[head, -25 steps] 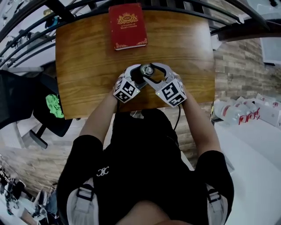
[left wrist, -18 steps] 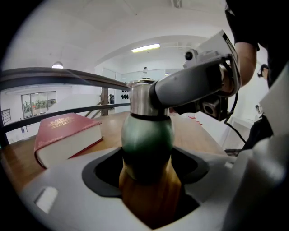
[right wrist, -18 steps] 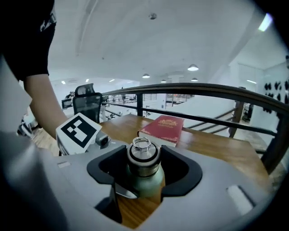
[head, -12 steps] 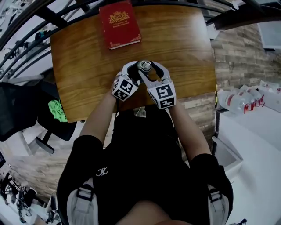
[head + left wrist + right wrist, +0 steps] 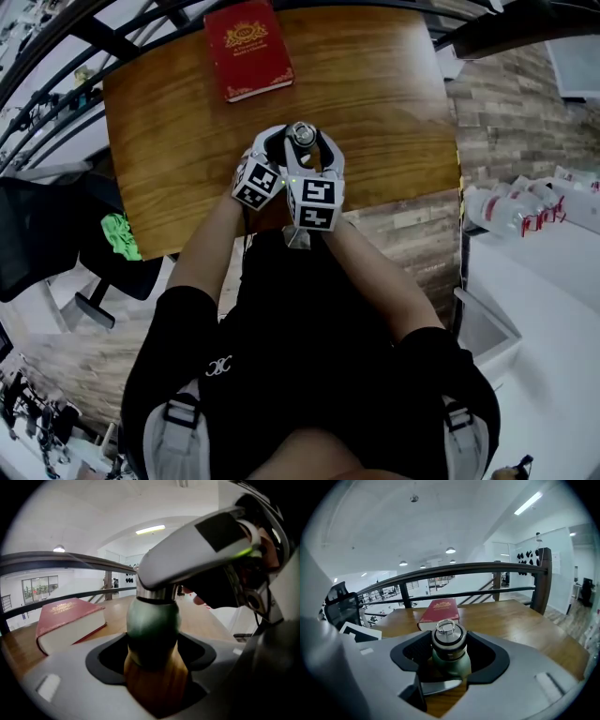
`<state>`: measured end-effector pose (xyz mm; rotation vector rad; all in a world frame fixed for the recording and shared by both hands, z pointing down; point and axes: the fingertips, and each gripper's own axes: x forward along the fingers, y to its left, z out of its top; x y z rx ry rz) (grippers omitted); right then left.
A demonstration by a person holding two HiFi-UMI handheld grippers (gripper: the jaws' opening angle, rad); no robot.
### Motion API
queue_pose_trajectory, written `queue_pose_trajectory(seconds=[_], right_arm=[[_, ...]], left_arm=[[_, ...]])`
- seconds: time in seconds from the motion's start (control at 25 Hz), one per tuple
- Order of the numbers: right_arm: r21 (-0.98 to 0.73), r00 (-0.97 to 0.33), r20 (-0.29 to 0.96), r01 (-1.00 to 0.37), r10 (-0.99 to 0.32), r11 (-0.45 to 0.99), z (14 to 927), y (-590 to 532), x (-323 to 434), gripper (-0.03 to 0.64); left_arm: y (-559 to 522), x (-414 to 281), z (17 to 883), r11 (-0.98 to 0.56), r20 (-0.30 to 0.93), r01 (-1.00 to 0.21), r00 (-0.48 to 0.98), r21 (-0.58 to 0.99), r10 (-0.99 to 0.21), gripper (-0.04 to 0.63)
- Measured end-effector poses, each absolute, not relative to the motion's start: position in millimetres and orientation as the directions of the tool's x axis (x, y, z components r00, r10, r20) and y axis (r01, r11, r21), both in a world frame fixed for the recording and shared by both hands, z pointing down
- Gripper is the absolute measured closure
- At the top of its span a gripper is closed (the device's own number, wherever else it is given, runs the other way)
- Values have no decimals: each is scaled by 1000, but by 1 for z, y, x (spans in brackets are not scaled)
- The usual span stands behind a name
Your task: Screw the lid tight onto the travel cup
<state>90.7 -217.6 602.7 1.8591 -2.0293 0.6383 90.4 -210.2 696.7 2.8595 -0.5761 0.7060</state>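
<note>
While the left tongs (image 5: 152,660) clamp the travel cup (image 5: 152,620) steady, the right tongs (image 5: 449,656), closed round the lid (image 5: 448,638), should turn squarely, without tilting.

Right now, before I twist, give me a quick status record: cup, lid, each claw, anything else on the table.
travel cup: green, upright, base hidden by the claws
lid: on the cup's mouth, ring handle on top
left claw: closed on the cup's body
right claw: closed round the lid
red book: flat on the wooden table beyond the cup, not touching it
</note>
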Motion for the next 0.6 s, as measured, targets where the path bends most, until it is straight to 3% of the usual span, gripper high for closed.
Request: queue_pose_trajectory(seconds=[0.16, 0.48, 0.6], right_arm=[[-206, -129, 493, -978, -860, 29, 600, -213, 92, 379], [-188, -259, 387, -962, -885, 199, 574, -180, 115, 380], [-160, -269, 351, -961, -897, 225, 556, -169, 131, 484]], left_arm=[[-210, 92, 695, -916, 465, -399, 820, 45, -334, 213], [-211, 84, 696, -894, 497, -444, 791, 61, -358, 213], [-205, 73, 682, -872, 494, -487, 770, 48, -403, 215]])
